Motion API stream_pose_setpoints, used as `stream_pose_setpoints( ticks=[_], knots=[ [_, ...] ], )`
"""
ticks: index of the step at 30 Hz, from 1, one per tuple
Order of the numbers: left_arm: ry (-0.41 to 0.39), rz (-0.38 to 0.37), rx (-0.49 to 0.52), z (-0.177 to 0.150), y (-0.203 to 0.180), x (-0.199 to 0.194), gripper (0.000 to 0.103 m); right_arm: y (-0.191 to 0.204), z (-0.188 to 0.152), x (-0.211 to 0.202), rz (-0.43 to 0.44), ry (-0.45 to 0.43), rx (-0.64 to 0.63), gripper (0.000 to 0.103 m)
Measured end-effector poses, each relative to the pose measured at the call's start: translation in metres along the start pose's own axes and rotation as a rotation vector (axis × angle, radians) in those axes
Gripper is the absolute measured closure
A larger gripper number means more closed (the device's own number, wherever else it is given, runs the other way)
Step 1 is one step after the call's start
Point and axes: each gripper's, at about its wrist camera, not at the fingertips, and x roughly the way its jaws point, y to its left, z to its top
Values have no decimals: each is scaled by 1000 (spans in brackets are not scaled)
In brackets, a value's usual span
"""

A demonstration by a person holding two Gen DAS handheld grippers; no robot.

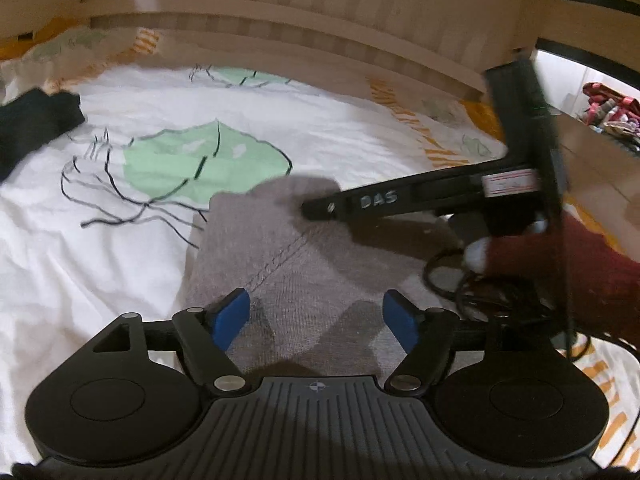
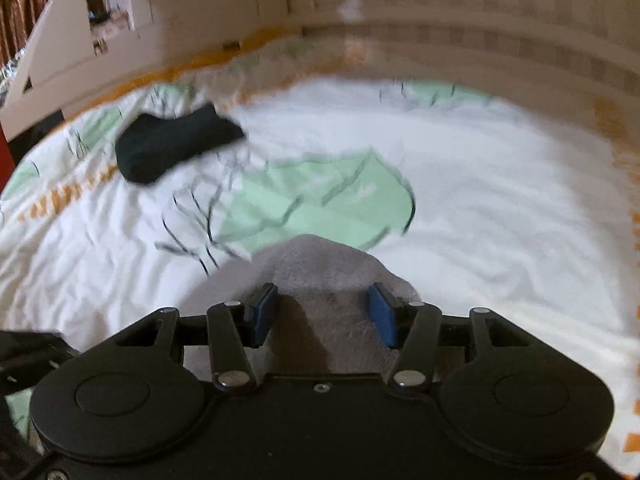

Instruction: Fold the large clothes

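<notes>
A folded grey knit garment lies on the white bedsheet with a green leaf print. My left gripper is open just above the garment's near part, blue pads apart, holding nothing. The right gripper's black body reaches in from the right over the garment's far edge. In the right wrist view the right gripper is open over the same grey garment, which bulges up between its pads. A folded black garment lies further off on the sheet; it also shows in the left wrist view.
A wooden headboard runs along the far side of the bed. A hand in a red glove and black cables are at the right. A wooden cabinet stands beyond the bed's left corner.
</notes>
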Motion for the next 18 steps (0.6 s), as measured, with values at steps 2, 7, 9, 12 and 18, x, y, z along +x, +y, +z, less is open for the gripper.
stream_pose_setpoints(
  ticks=[2, 7, 9, 12, 18],
  knots=[
    [-21, 8, 23, 1, -3, -4, 27, -4, 2, 6, 11, 28, 22, 44],
    [-69, 9, 10, 4, -1, -11, 27, 7, -2, 9, -30, 32, -39, 42],
    [-80, 17, -11, 6, 5, -13, 25, 10, -2, 9, -41, 25, -56, 42],
    [-75, 18, -76, 7, 22, -15, 25, 5, -1, 1, -20, -1, -37, 37],
    [-38, -21, -350, 5, 73, -19, 24, -16, -7, -46, 26, -124, 89, 11]
  ],
)
